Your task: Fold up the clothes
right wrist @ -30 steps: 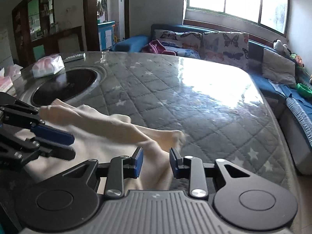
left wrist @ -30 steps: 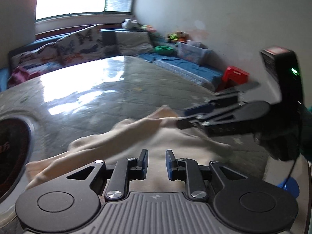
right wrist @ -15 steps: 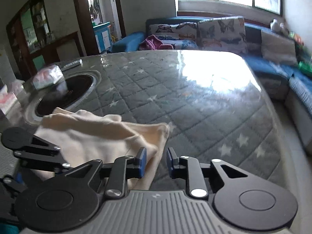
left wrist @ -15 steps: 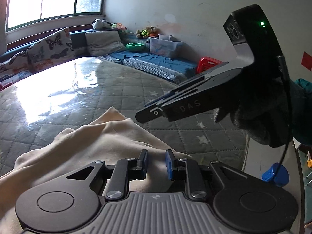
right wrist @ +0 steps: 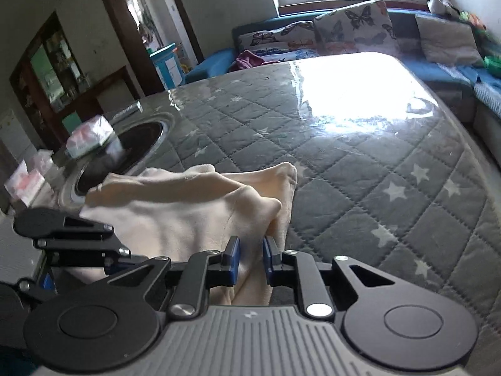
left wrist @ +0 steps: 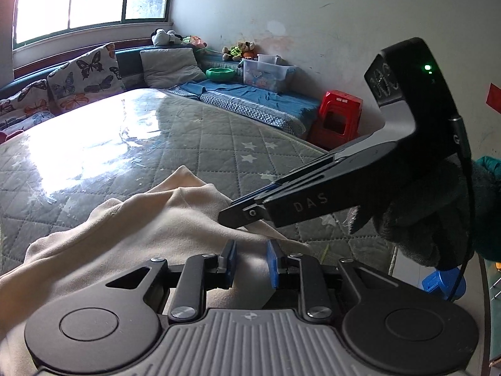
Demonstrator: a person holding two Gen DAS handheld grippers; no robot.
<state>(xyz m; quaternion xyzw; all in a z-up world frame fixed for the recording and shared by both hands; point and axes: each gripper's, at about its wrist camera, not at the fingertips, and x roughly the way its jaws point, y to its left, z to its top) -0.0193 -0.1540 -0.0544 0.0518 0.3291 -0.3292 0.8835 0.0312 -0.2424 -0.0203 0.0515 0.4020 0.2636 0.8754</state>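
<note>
Two claws hold a cream cloth over a gray quilted table.

From the left wrist, the left gripper [left wrist: 250, 264] has its blue pads a little apart with the cream cloth [left wrist: 150, 228] between them; I cannot tell if they pinch it. The right gripper [left wrist: 238, 216] crosses in front, tip on the cloth, hiding part of the table [left wrist: 188, 144]. A red stool [left wrist: 338, 119] stands behind. From the right wrist, the right gripper [right wrist: 251, 260] pinches a fold of the cloth [right wrist: 188, 206]. The left gripper [right wrist: 106, 250] sits at the cloth's left edge. A tissue pack [right wrist: 90, 136] lies by a dark round hole [right wrist: 131, 153].
</note>
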